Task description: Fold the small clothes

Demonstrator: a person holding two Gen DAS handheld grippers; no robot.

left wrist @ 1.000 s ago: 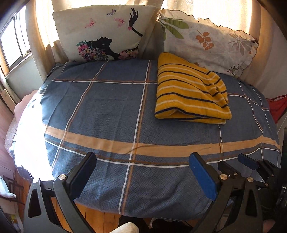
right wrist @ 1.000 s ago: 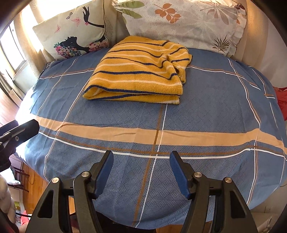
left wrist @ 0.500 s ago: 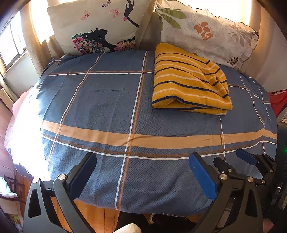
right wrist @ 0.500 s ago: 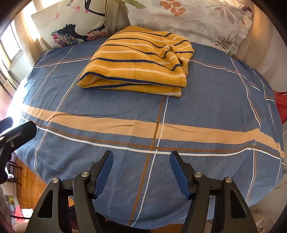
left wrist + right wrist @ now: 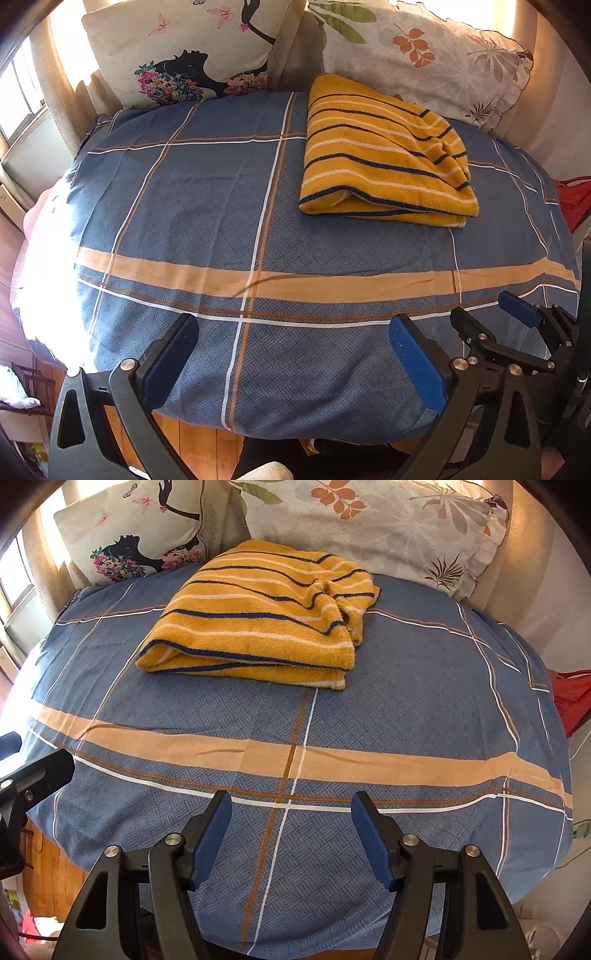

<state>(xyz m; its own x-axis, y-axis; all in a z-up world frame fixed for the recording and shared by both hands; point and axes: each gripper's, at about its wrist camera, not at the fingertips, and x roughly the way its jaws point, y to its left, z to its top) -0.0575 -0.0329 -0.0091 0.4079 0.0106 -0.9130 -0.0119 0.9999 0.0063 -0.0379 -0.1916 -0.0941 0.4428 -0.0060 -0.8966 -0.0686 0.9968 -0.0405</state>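
Observation:
A yellow garment with navy and white stripes (image 5: 380, 155) lies folded on the blue plaid bed cover (image 5: 207, 206), at the back right by the pillows. In the right wrist view the garment (image 5: 266, 616) lies at the back centre-left. My left gripper (image 5: 295, 339) is open and empty over the bed's front edge, well short of the garment. My right gripper (image 5: 291, 819) is open and empty, also at the front edge. It shows at the right of the left wrist view (image 5: 487, 314). Part of the left gripper shows at the left edge of the right wrist view (image 5: 33, 771).
Two pillows lean at the back: one with a black silhouette and flowers (image 5: 188, 48), one with leaf prints (image 5: 424, 55). A window (image 5: 18, 96) is on the left. Something red (image 5: 572, 698) lies past the bed's right edge. Wooden floor (image 5: 199, 446) shows below the front edge.
Both grippers have moved forward toward the bed, so the garment and pillows look nearer and larger. Both stay open.

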